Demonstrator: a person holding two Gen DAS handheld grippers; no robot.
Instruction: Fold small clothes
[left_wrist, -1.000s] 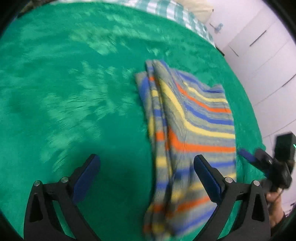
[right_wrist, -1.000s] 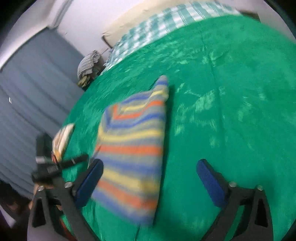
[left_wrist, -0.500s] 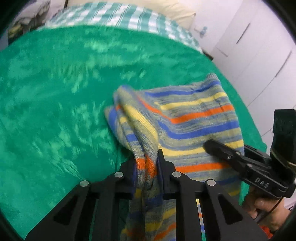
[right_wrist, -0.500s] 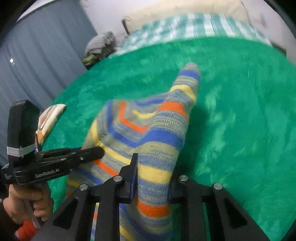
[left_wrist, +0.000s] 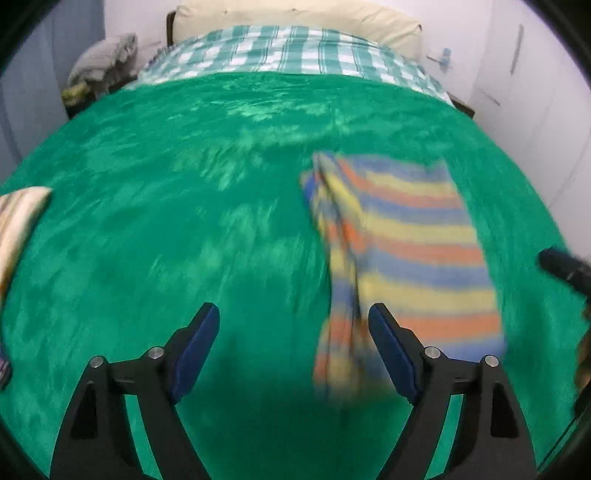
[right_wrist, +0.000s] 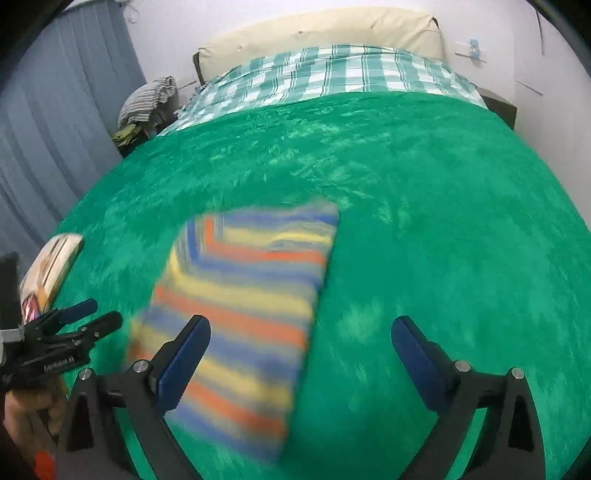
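A folded knit garment with blue, yellow, orange and grey stripes (left_wrist: 402, 254) lies on the green blanket (left_wrist: 184, 221); it also shows in the right wrist view (right_wrist: 243, 314). My left gripper (left_wrist: 293, 347) is open and empty, its right finger beside the garment's near left edge. My right gripper (right_wrist: 301, 365) is open and empty, its left finger over the garment's near part. The left gripper appears at the left edge of the right wrist view (right_wrist: 85, 317), and the tip of the right gripper at the right edge of the left wrist view (left_wrist: 557, 262).
A folded striped cloth (left_wrist: 18, 218) lies at the blanket's left edge, also seen in the right wrist view (right_wrist: 51, 266). A checked sheet (right_wrist: 332, 74) and a cream pillow (right_wrist: 317, 33) are at the bed's head. A clothes pile (right_wrist: 147, 103) sits beyond the bed's left side.
Half a second ago both grippers were shut on the striped garment. Now both are open and drawn back, and the garment lies flat on the blanket.
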